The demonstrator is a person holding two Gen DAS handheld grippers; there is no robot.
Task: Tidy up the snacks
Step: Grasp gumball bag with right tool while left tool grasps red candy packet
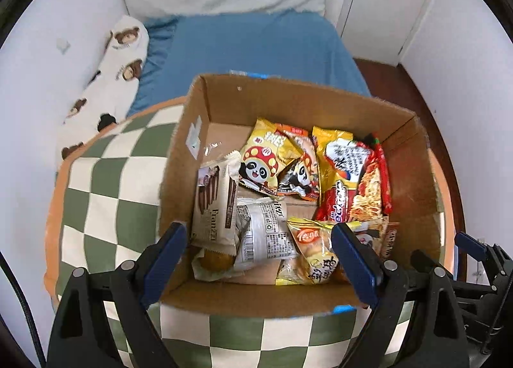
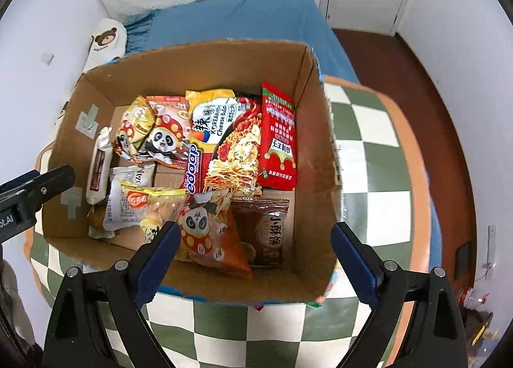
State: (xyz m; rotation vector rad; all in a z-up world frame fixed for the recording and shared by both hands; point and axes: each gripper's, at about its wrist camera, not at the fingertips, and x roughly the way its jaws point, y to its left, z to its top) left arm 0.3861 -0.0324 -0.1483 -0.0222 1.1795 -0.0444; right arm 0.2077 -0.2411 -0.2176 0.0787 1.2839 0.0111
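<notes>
I'm hovering both the left gripper [image 1: 259, 259] and right gripper [image 2: 256, 255], jaws spread and empty, over the cardboard box [image 2: 205, 60]; snack packets [image 2: 224, 140] are all lying inside, so little seems left.

Left gripper [image 1: 259, 259], right gripper [image 2: 256, 255]: fingers spread, empty.

Brown cardboard box [image 1: 413, 175] sits on green-and-cream checked cushion [image 1: 105, 182], against blue sheet [image 1: 256, 44].
</notes>
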